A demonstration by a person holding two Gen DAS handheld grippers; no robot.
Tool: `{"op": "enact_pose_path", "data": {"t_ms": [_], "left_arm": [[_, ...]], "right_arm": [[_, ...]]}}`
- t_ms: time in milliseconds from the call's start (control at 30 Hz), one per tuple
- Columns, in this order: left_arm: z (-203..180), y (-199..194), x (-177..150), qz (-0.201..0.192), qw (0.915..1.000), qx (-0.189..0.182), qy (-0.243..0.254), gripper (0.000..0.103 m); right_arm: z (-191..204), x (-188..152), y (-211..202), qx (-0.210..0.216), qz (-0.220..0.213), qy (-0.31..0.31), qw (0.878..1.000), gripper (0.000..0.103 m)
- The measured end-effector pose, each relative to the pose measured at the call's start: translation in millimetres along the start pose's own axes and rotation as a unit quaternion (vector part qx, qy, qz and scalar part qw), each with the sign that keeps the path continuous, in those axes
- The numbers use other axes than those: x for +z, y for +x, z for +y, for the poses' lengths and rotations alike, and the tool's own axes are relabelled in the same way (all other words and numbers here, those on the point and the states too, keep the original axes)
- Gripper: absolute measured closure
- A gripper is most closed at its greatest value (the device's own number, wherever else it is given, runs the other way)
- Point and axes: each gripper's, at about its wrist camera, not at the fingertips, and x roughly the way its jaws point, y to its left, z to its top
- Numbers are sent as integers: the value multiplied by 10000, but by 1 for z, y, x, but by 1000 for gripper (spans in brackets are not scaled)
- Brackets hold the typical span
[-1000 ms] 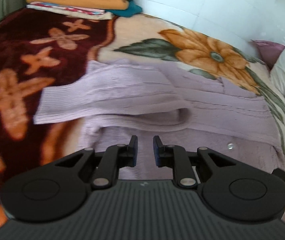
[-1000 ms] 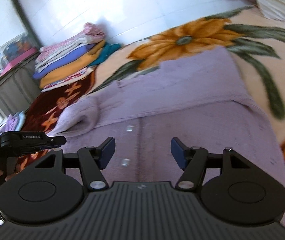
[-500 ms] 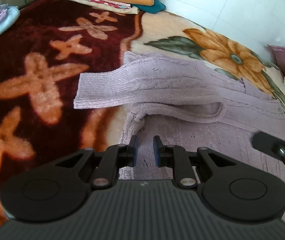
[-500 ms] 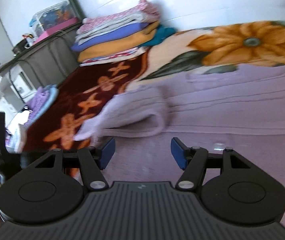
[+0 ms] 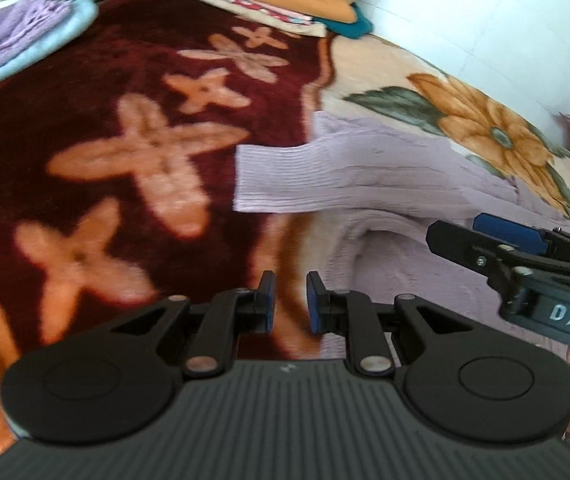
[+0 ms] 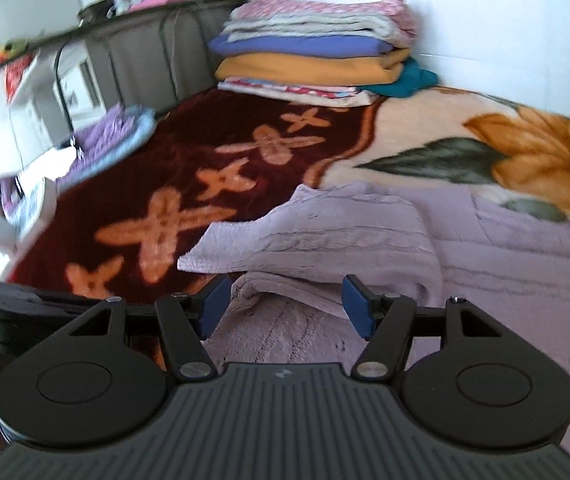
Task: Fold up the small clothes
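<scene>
Sweater (image 5: 385, 184) is lying spread on the blanket (image 5: 97, 184) of the bed in the left wrist view, partly folded: one ribbed sleeve is lying across the body with its cuff sticking out over the dark red part of the blanket, and the near edge of the knit is curling up in a rounded fold. The rest of the body looks flat and unfolded, so the judgement is that the fold is at an early stage, with the second sleeve and the body folds left to do. The left gripper (image 5: 289, 304) is hanging over the blanket just beside the sweater's near corner, tilting downward, its jaws standing narrow with a slim gap and nothing between them. The right gripper (image 5: 497, 240) is showing at the right edge, over the sweater, angled in from the side.

Sweater (image 6: 365, 236) is filling the lower right of the right wrist view, the folded sleeve lying on top of the body and its cuff reaching toward the red field. The right gripper (image 6: 287, 306) is pointing down at the curled near edge, jaws standing wide and holding nothing, the cloth lying below them. A stack (image 6: 317, 60) of folded clothes is sitting at the far end of the bed by the wall.
</scene>
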Motion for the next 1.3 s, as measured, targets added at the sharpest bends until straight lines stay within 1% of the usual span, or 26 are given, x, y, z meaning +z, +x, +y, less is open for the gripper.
{"op": "enact_pose_path", "data": {"t_ms": [67, 100, 133, 233, 333, 533, 633, 700, 767, 833, 900, 933, 1067, 1200, 1300], "left_arm": [[7, 1, -1, 35, 9999, 27, -102, 84], [10, 1, -1, 56, 9999, 34, -154, 84], [13, 1, -2, 68, 9998, 32, -193, 84], [20, 1, -3, 99, 9997, 13, -213, 84], [27, 0, -5, 120, 9996, -8, -264, 84], [32, 2, -6, 152, 9994, -78, -286, 84], [31, 3, -7, 153, 9995, -75, -259, 84], [31, 4, -7, 157, 9995, -82, -265, 84], [31, 5, -7, 161, 9995, -86, -269, 84], [31, 5, -7, 156, 9995, -88, -268, 84], [31, 5, -8, 152, 9995, -82, -257, 84], [31, 6, -8, 150, 9995, -76, -250, 84], [28, 6, -8, 140, 9997, -41, -208, 84], [26, 6, -8, 140, 9998, -11, -145, 84], [25, 6, -7, 137, 9998, -26, -157, 84]], "right_arm": [[8, 2, 10, -5, 69, -228, 9997, 34], [17, 3, 20, 0, 136, -537, 9985, 34], [17, 3, 20, 0, 136, -537, 9985, 34], [29, 1, 34, -58, 253, -1001, 9946, 34], [39, -1, 47, -143, 343, -1417, 9892, 34], [55, -2, 70, -290, 516, -1975, 9785, 34], [63, -6, 81, -357, 529, -2332, 9703, 34], [65, -8, 88, -416, 497, -2446, 9675, 35], [67, -10, 92, -465, 422, -2465, 9671, 45], [67, -11, 93, -589, 293, -2471, 9667, 64], [64, -10, 92, -642, 215, -2380, 9689, 69], [58, -7, 87, -571, 142, -2215, 9734, 71], [47, 1, 73, -416, -84, -1755, 9836, 74], [37, 10, 58, -335, -321, -1289, 9906, 75], [25, 17, 50, -114, -327, -762, 9965, 75]]}}
